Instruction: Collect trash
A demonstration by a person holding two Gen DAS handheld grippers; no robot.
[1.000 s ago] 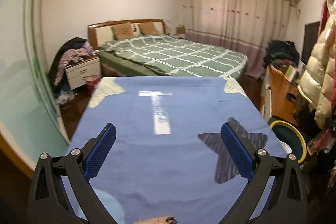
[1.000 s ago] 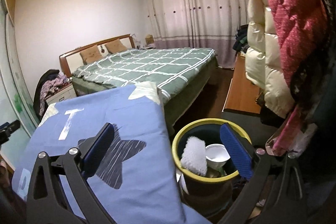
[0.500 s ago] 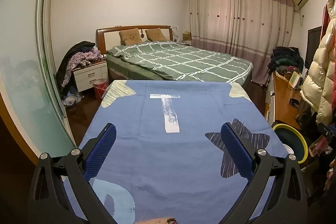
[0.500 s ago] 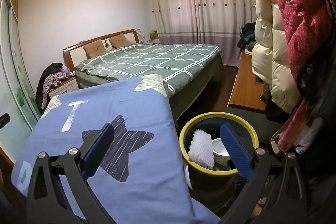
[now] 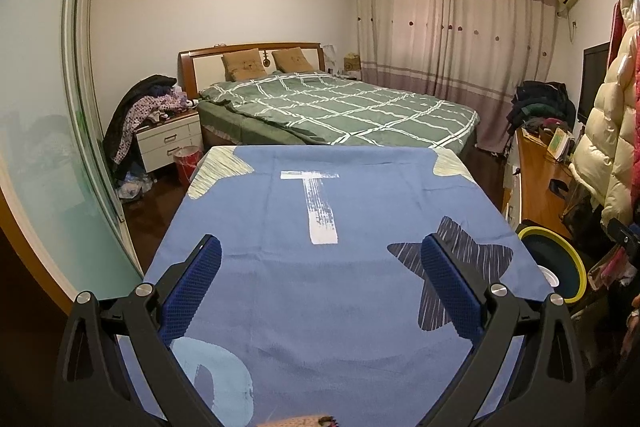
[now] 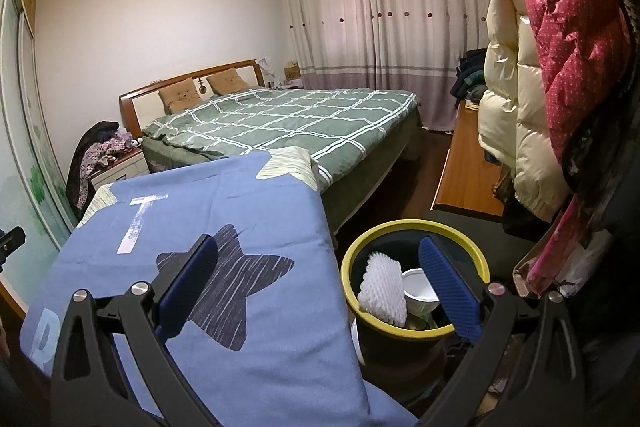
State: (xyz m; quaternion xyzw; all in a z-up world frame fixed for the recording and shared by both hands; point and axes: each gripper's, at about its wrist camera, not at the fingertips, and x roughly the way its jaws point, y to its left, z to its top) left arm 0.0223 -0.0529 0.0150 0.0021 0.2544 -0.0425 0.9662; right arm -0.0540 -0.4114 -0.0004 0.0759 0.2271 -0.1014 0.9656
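Observation:
A dark trash bin with a yellow rim (image 6: 416, 227) stands on the floor right of the table; it also shows in the left wrist view (image 5: 560, 259). Inside it lie a white foam net (image 6: 380, 287) and a white cup (image 6: 418, 287). My right gripper (image 6: 318, 253) is open and empty, held above the table's right edge and the bin. My left gripper (image 5: 322, 255) is open and empty, above the blue tablecloth (image 5: 320, 267) printed with a dark star and a white T. No trash shows on the cloth.
A green checked bed (image 5: 340, 111) stands behind the table. A nightstand piled with clothes (image 5: 168, 135) and a red bin (image 5: 186, 163) are at the left. Hanging puffer coats (image 6: 560, 67) and a wooden desk (image 6: 468, 179) crowd the right. A glass sliding door (image 5: 48, 147) runs along the left.
Both grippers have pulled back and risen a little, so more of the tablecloth shows. Both stayed open and empty.

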